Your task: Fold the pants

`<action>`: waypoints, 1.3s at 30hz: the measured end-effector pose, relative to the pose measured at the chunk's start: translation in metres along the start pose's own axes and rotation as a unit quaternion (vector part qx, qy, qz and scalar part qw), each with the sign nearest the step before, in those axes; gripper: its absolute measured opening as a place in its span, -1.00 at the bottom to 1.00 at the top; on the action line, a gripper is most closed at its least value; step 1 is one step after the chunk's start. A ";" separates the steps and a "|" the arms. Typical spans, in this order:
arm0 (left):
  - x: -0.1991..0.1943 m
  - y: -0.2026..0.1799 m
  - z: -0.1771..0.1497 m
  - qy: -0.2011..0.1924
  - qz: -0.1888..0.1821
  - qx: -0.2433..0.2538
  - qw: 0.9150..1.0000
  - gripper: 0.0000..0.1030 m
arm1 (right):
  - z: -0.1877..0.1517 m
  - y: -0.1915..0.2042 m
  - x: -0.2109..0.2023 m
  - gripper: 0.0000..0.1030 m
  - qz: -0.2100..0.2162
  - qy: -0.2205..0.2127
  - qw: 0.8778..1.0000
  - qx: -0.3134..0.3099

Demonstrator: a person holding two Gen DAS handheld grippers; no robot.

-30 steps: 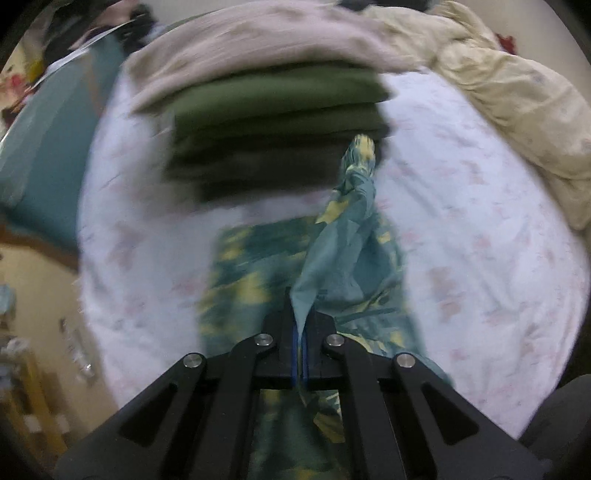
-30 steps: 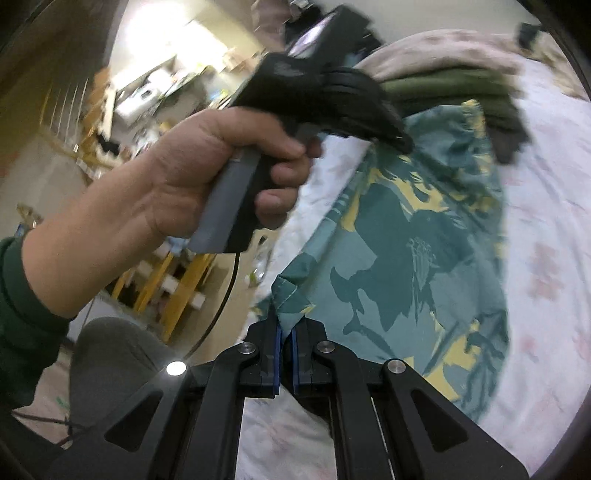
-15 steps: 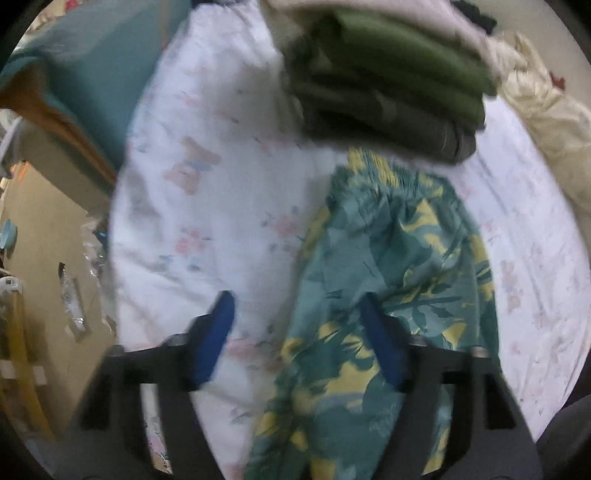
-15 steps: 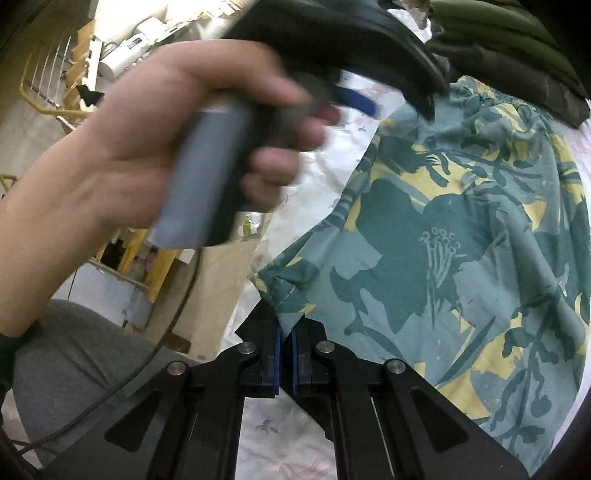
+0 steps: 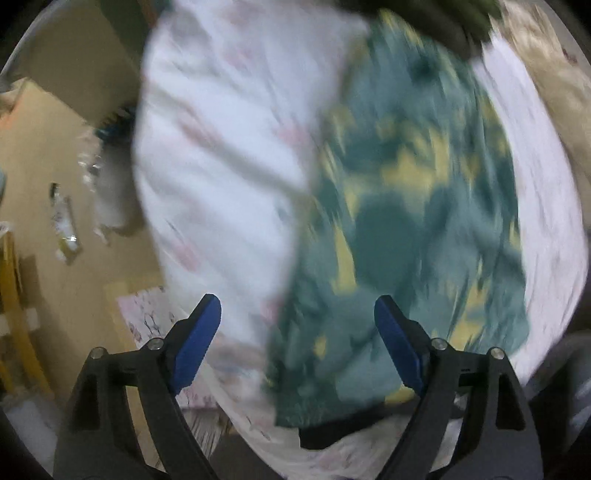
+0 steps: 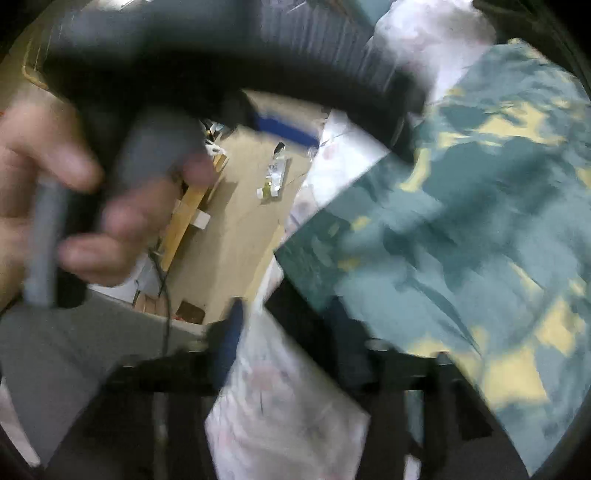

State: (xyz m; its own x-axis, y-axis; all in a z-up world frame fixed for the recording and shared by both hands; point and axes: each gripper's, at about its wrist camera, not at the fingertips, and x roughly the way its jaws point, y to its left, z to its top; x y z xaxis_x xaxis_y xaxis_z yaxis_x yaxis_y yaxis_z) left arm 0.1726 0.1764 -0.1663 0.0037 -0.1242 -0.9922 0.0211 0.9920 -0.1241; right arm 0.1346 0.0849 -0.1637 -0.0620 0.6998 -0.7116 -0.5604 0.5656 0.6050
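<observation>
The teal pants with a yellow leaf print (image 5: 413,206) lie flat on the white flowered bedsheet (image 5: 221,155); they also show in the right wrist view (image 6: 480,236). My left gripper (image 5: 297,339) is open and empty, above the near edge of the pants. My right gripper (image 6: 291,343) is open with its blue pads apart, at the near left corner of the pants, holding nothing. The hand holding the left gripper (image 6: 110,192) fills the upper left of the right wrist view. Both views are blurred.
A stack of folded dark green clothes (image 5: 443,22) lies beyond the pants. A cream blanket (image 5: 554,81) is at the right. The bed's left edge drops to a tan floor (image 5: 55,147) with litter and yellow furniture legs (image 6: 184,218).
Both grippers have let go of the pants and opened, the left first, then the right. The pants now lie flat on the sheet. Both grippers have pulled back toward the near edge.
</observation>
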 end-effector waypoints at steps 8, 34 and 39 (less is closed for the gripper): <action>0.023 -0.027 -0.021 0.038 0.017 0.073 0.996 0.41 | -0.060 -0.089 -0.143 0.53 -0.078 -0.130 0.978 0.141; -0.123 -0.112 -0.110 -0.172 -0.015 -0.044 0.984 -0.93 | -0.070 -0.068 -0.205 -0.87 -0.040 -0.169 0.972 0.159; -0.198 -0.144 -0.152 -0.263 -0.074 -0.056 0.960 -0.93 | -0.081 -0.029 -0.286 -0.87 -0.033 -0.257 0.958 0.126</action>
State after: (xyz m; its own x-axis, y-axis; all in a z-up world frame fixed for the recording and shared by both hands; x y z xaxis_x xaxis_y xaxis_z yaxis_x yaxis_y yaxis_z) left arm 0.0164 0.0615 0.0473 0.5140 -0.2278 -0.8270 -0.0476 0.9550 -0.2927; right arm 0.1017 -0.1670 -0.0063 0.4180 0.7446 -0.5204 -0.3287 0.6580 0.6775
